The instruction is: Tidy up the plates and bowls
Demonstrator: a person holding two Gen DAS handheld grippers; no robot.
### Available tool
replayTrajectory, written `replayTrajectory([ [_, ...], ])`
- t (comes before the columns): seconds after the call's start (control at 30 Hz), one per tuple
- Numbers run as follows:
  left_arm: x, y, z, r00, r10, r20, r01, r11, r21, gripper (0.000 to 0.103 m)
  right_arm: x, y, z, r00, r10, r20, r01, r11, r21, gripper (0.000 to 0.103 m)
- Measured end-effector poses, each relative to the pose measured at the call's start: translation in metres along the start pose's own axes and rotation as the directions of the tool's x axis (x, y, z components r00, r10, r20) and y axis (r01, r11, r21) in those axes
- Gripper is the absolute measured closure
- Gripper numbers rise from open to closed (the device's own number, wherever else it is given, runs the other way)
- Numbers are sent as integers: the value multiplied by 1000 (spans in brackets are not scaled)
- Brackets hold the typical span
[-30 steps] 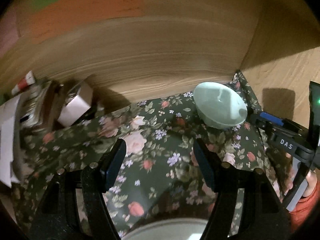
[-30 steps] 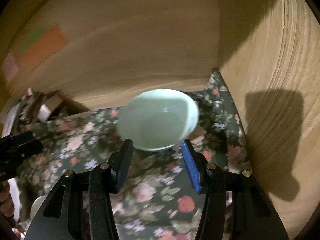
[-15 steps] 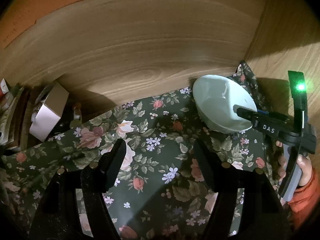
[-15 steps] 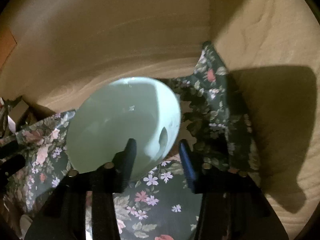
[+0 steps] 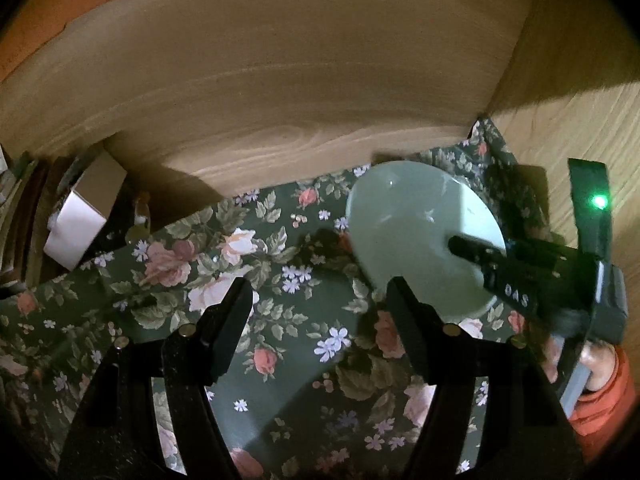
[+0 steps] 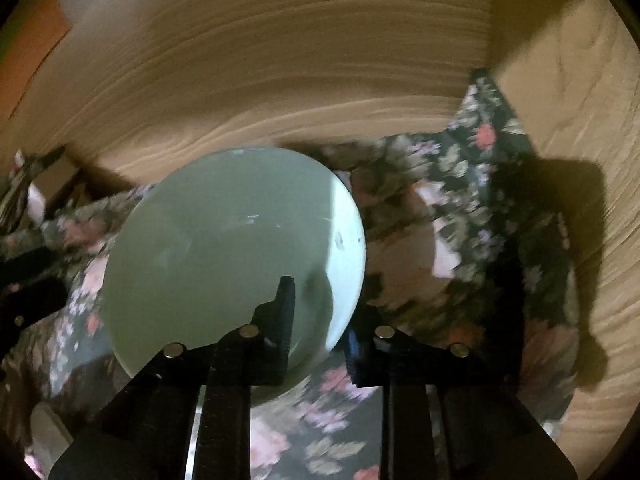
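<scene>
wooden corner [image 5: 486, 114] beside bowl [image 5: 416, 232]

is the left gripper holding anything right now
No, the left gripper is open, with only the floral cloth showing between its fingers.

This looks like a home, in a corner where two walls of pale wood-grain panelling [image 5: 304, 92] meet. The tabletop is covered with a dark green cloth [image 5: 280, 312] printed with pink roses and small white flowers, the sort of oilcloth laid in a household dining spot, and a pale green ceramic bowl [image 5: 404, 232] sits near the corner. At the left edge a small white box [image 5: 80, 220] and other dim clutter stand against the wall, lit by warm, low indoor light
</scene>
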State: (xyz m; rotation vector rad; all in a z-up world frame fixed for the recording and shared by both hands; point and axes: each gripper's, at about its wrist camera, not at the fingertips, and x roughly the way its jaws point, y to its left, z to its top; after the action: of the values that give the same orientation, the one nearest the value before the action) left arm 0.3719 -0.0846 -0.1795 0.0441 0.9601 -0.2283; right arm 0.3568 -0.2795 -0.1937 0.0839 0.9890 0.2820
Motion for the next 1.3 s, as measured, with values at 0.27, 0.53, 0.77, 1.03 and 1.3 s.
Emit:
replayTrajectory([
  [0.27, 14, -4, -14, 997, 13, -71, -12, 1000, 15, 35, -16, 28, -35, 996, 85, -40, -87, 995, -39, 88],
  [0.53, 26, -14, -26, 990, 22, -139, -15, 998, 53, 48, -14, 45, -44, 996, 86, -35, -87, 996, -21, 84],
  [0.77, 40, -14, -31, 980, 3, -198, 8, 999, 53, 71, -25, 33, -47, 992, 125, -23, -124, 991, 43, 82],
  [1.03, 39, -18, -30, 983, 8, -184, 4, 998, 66, 80, -27, 41, -47, 995, 97, -6, -97, 995, 33, 82],
  [1.3, 18, -21, -27, 991, 17, -135, -7, 997, 74, 80, -44, 44, -45, 994, 100, 34, -102, 994, 37, 82],
])
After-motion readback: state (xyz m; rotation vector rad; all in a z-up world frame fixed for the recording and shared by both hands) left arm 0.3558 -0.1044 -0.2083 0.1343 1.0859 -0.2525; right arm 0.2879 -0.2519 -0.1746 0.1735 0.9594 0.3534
